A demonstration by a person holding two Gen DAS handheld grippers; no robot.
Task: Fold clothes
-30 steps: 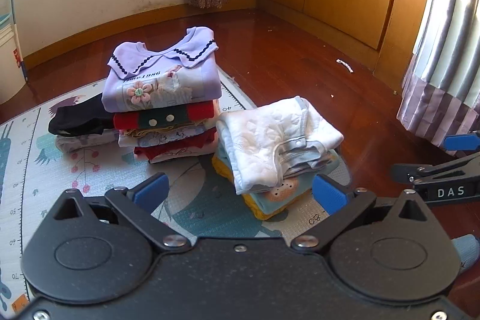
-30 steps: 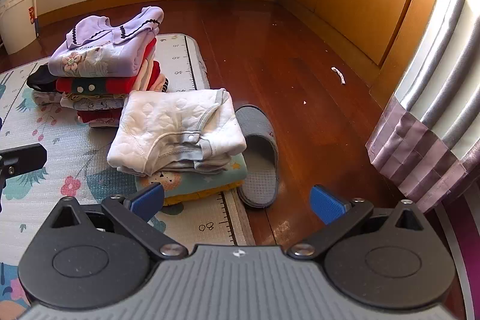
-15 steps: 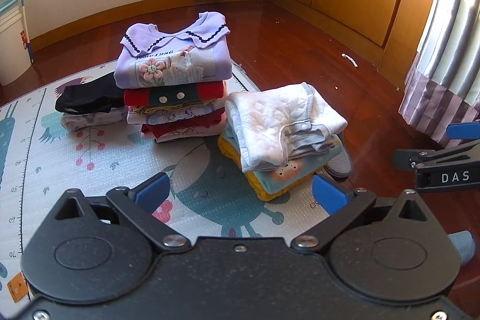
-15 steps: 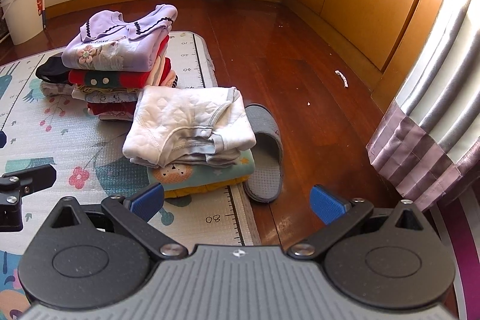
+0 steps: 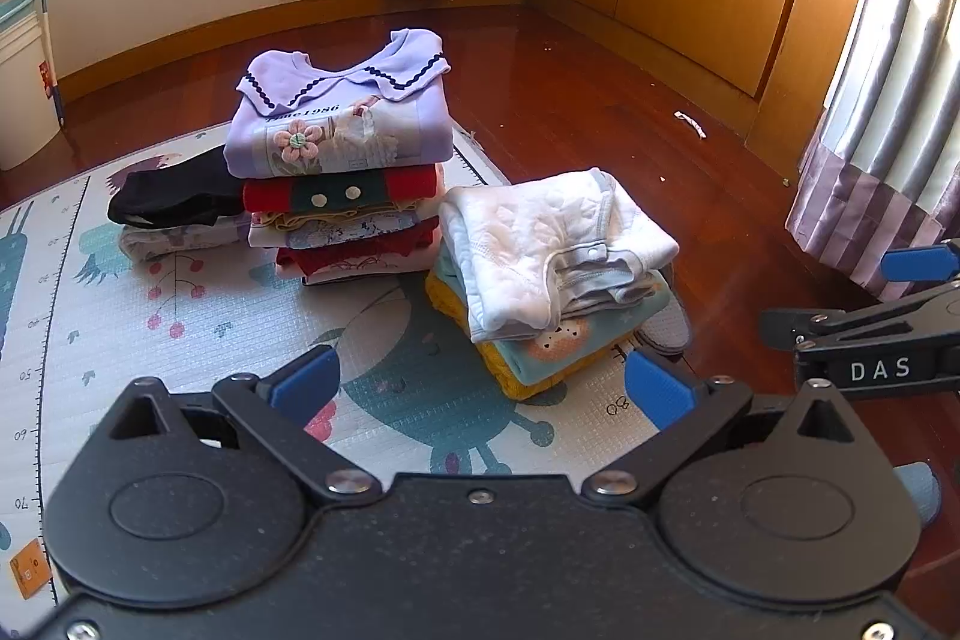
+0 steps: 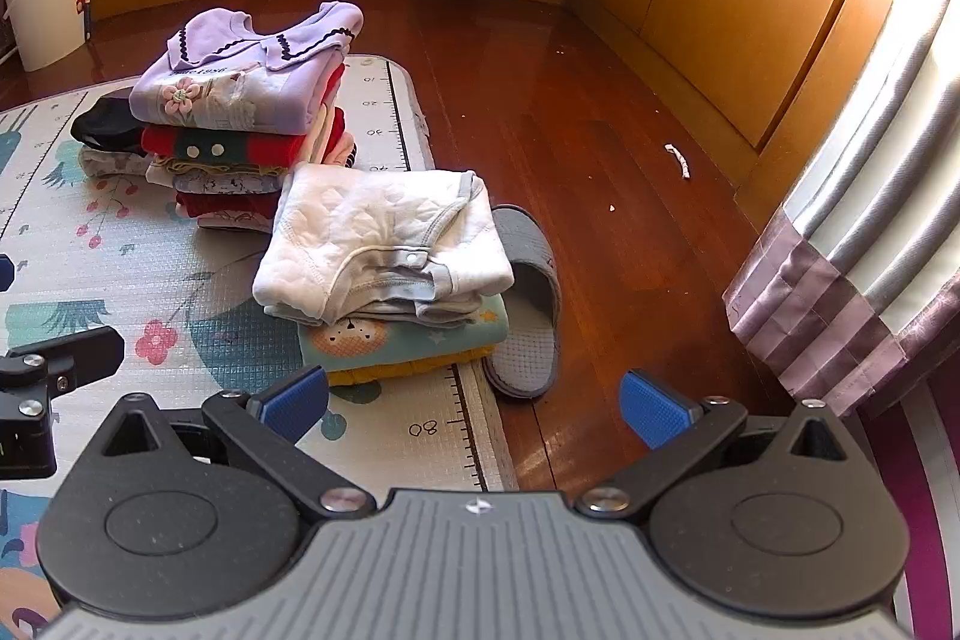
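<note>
1. The play mat [image 5: 390, 388], textured foam with cartoon prints, carries two piles of folded clothes.
2. The taller pile [image 5: 342, 196] is topped by a lilac collared top [image 5: 342, 124].
3. The shorter pile [image 6: 390, 298], topped by a quilted white garment [image 6: 378, 226], lies ahead of both grippers.
4. The left gripper [image 5: 480, 391] and right gripper [image 6: 474, 400] are spread wide, holding nothing.

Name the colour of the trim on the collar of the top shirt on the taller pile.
Dark navy wavy trim on the lilac shirt; clearest in the left wrist view.

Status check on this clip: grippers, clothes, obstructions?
Left gripper open, empty. Right gripper open, empty. White top folded on near stack; lilac top caps far stack. Slipper beside near stack.
</note>
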